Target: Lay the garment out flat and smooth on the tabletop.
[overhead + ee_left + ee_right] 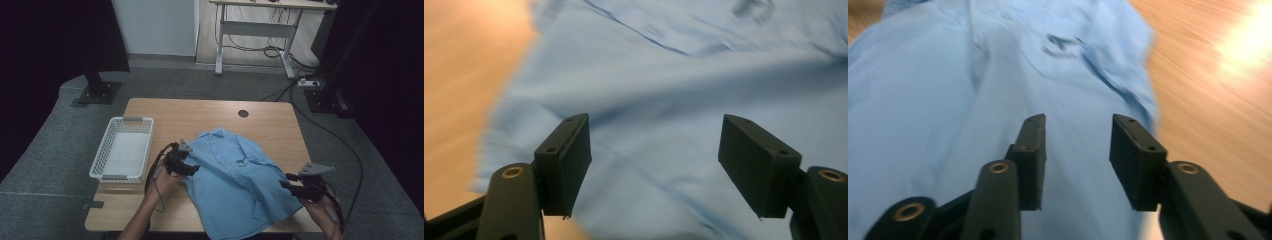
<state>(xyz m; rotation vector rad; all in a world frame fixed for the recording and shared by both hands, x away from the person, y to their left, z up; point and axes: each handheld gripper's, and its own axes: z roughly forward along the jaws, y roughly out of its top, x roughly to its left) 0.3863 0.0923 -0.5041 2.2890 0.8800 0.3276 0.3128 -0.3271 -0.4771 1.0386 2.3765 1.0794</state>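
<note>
The light blue button-up cotton shirt point(240, 182) lies spread on the light wooden table point(200, 112), in its near right half, with its collar toward the far side and its hem hanging just over the near edge. At the far left we see a white perforated plastic basket point(122, 149) standing on the table, well apart from the shirt. Next comes our left gripper point(192, 169), black with a trailing cable, held at the shirt's left edge; in the left gripper view its two jaws stand wide apart over the blue cloth point(664, 100), with nothing between the pads, so it is released. We see bare wood point(464, 80) to the left of the cloth there. Farther right, a small dark chest mark point(1062, 44) shows on the shirt in the right gripper view. Our right gripper point(286, 181) hovers at the shirt's right edge, near the table's near right corner. Its jaws stand parted with a clear gap and grasp nothing; the blue fabric lies below them, and blurred wood runs along the right side.
</note>
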